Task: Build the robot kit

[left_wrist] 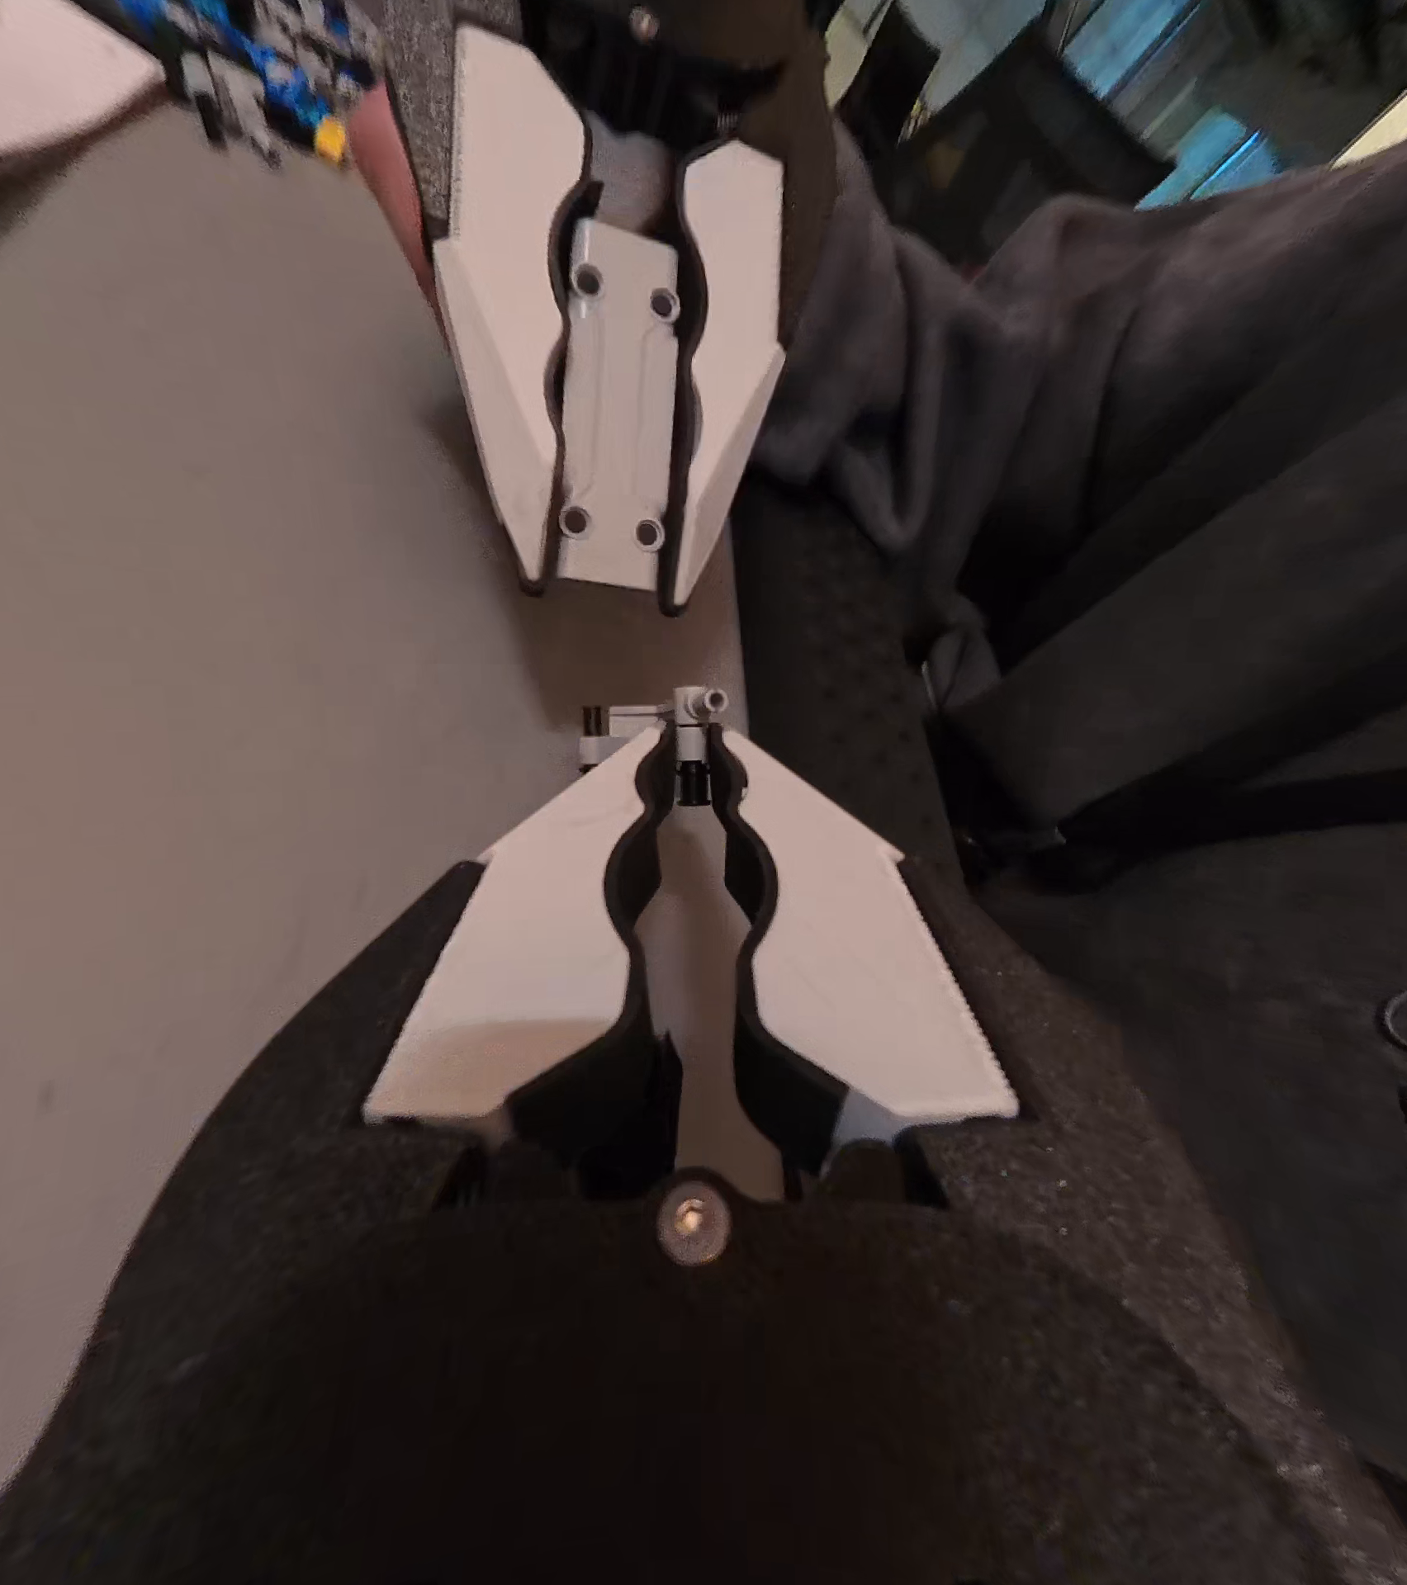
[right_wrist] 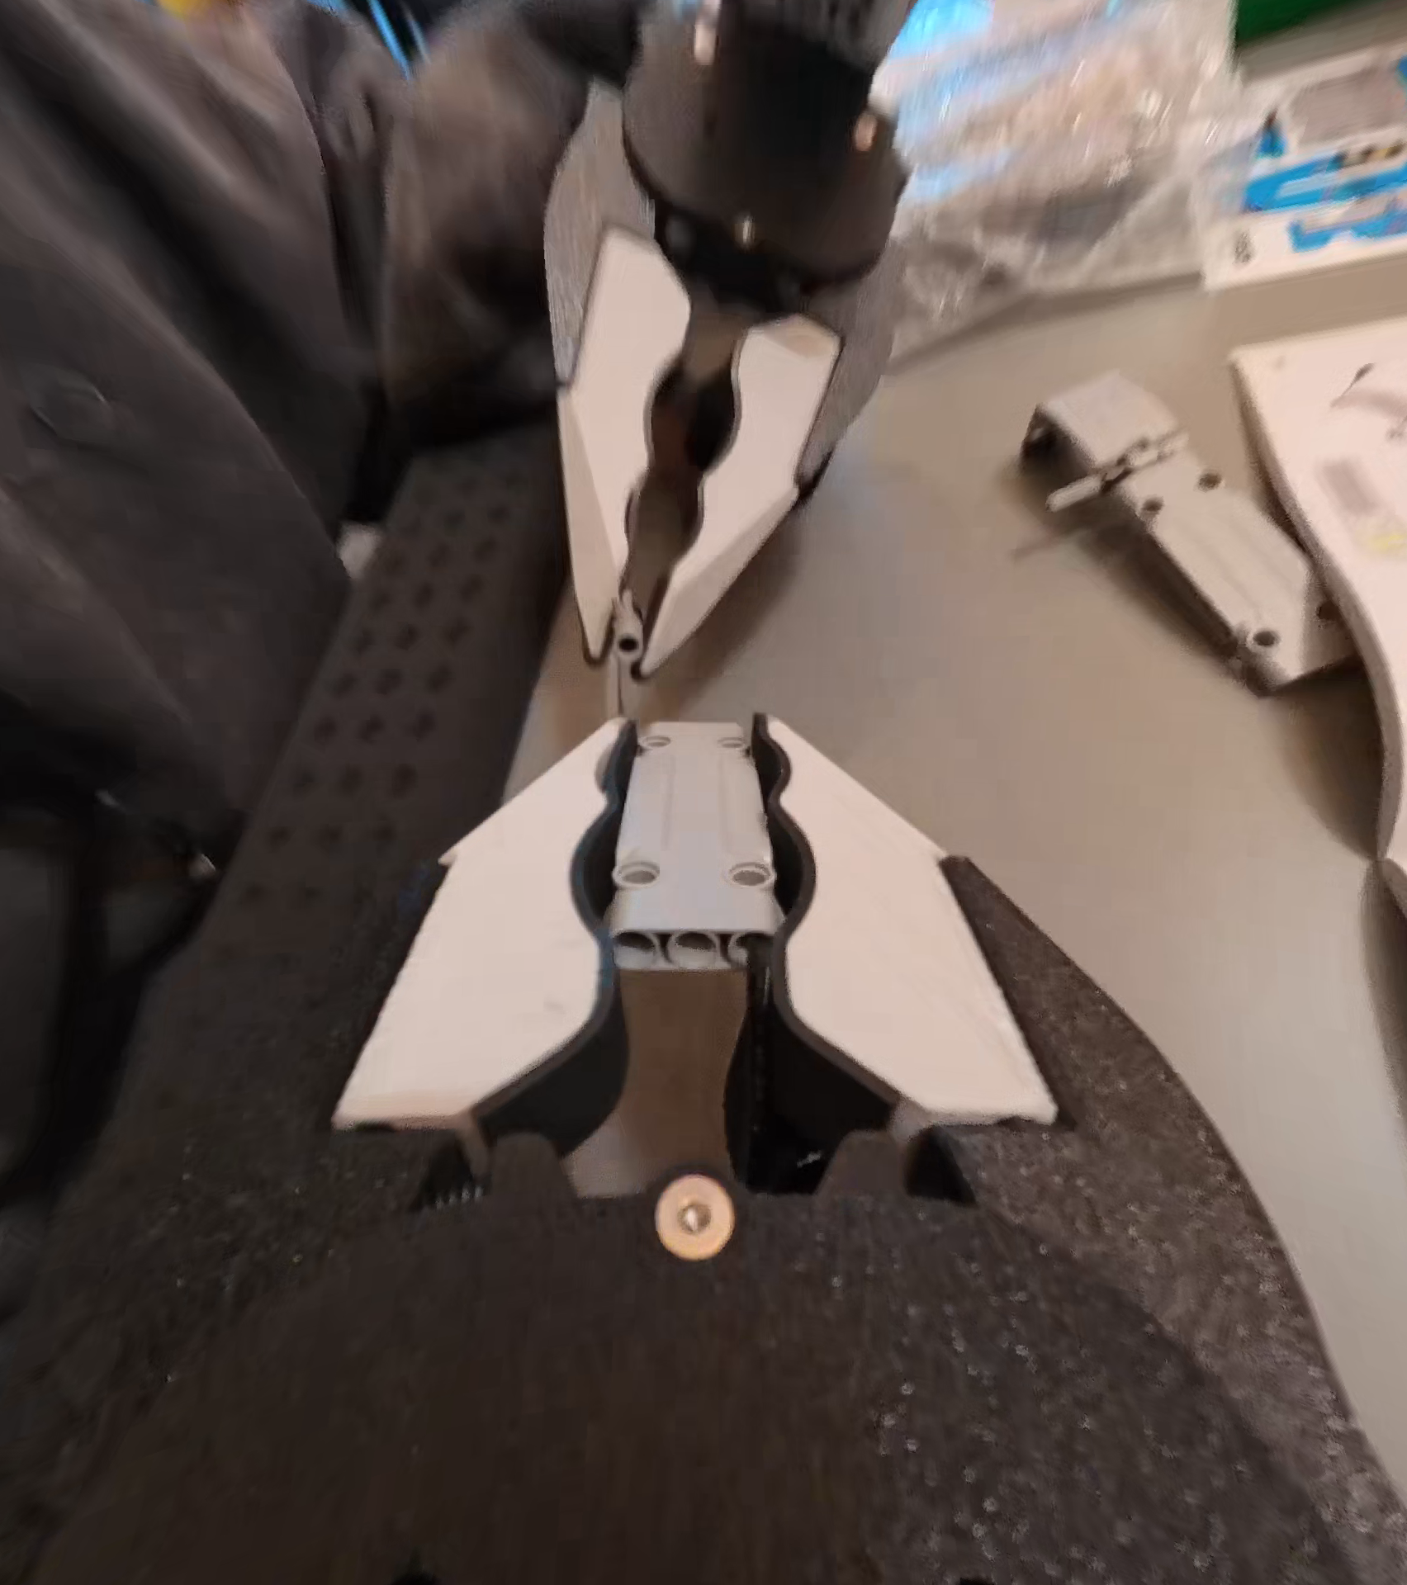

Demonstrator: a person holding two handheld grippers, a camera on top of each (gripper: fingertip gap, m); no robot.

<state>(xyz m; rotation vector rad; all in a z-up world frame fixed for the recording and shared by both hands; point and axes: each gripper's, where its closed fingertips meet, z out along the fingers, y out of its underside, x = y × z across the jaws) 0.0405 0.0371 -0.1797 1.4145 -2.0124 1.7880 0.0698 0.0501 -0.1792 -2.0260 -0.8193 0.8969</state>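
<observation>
My left gripper [left_wrist: 690,744] is shut on a small grey connector piece [left_wrist: 693,716] with a black pin, held at the fingertips above the beige table. My right gripper [right_wrist: 693,729] is shut on a flat grey panel piece [right_wrist: 693,823] with round holes near its corners. The two grippers point at each other, tips a short gap apart. In the left wrist view the right gripper [left_wrist: 597,600] with the panel [left_wrist: 616,412] shows ahead. In the right wrist view the left gripper [right_wrist: 627,656] with the connector [right_wrist: 627,639] shows ahead.
A person's dark sleeve [left_wrist: 1112,429] lies beside the grippers. A black perforated mat [right_wrist: 391,686] runs along the table edge. A second grey panel assembly [right_wrist: 1180,532], an open instruction booklet [right_wrist: 1386,532], plastic bags [right_wrist: 1052,154] and a box [right_wrist: 1369,163] lie to the right. The grippers are tip to tip, or close to it.
</observation>
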